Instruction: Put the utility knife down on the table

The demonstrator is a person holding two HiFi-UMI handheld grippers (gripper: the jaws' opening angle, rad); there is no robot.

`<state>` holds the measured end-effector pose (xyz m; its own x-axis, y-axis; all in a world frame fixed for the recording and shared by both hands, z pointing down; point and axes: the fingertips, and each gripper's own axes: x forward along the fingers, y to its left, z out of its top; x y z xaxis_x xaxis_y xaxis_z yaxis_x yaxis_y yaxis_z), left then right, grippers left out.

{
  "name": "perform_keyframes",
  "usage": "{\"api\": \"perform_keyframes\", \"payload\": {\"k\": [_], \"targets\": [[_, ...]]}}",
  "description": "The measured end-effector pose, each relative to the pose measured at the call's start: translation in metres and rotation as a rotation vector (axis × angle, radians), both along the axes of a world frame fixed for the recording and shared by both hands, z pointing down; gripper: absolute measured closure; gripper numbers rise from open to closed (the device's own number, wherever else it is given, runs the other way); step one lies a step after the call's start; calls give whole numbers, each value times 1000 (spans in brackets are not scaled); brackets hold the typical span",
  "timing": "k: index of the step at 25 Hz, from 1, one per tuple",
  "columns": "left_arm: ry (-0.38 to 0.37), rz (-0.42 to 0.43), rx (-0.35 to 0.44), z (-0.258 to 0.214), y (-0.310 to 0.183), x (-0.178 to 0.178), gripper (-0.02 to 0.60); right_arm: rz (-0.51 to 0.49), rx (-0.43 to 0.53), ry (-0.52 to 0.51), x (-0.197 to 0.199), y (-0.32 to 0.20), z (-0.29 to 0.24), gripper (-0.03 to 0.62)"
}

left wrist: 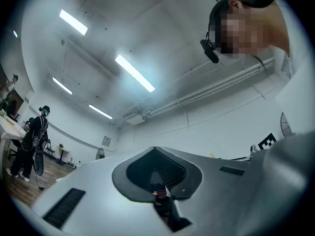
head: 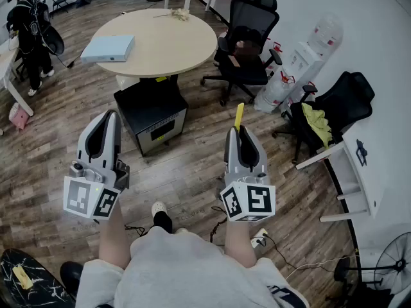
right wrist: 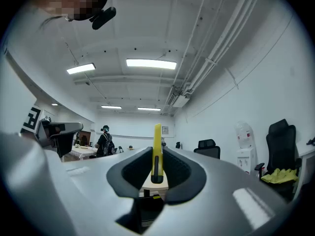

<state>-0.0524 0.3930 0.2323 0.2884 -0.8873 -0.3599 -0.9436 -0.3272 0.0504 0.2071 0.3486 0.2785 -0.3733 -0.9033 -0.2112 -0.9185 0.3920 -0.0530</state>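
Observation:
A yellow utility knife (head: 239, 116) (right wrist: 157, 151) stands upright between the jaws of my right gripper (head: 241, 133) (right wrist: 156, 173), which is shut on it. The knife sticks out past the jaw tips. My left gripper (head: 103, 133) (left wrist: 156, 181) is shut with nothing in it and points up toward the ceiling. The round beige table (head: 173, 43) lies ahead of both grippers, beyond a black cabinet (head: 153, 113). In the right gripper view the table (right wrist: 147, 181) shows only as a sliver behind the knife.
A light blue binder (head: 109, 48) and some small items (head: 176, 15) lie on the round table. Black office chairs (head: 247, 43) stand to the right, near a water dispenser (head: 308, 56). A white desk (head: 379, 165) is at far right. A person (head: 29, 37) stands at far left.

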Motion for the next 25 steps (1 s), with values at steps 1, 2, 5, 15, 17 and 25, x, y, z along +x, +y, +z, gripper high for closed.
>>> {"api": "perform_keyframes", "payload": {"k": [1,2,5,15,17,25], "targets": [[-1,1,0,0,-1,0,574,0,1,-1,0,-1,-1,520],[-3,2,-1,0,-3,0,574,0,2,-3,0,-3,-1,520],[-6,8,-2,-2,-8,0,574,3,3,-9,-1,-8,-3,520],[-10,20,9,-6,-44,-12,574,22,16,-19,-12,-44,-7,520],[-11,24,8,-6,-55,-16,574,27,14,-22,-15,-55,-6,520],[-19,49,18,-5,-99,-39,574,31,29,-26,-43,-95,-6,520]]}}
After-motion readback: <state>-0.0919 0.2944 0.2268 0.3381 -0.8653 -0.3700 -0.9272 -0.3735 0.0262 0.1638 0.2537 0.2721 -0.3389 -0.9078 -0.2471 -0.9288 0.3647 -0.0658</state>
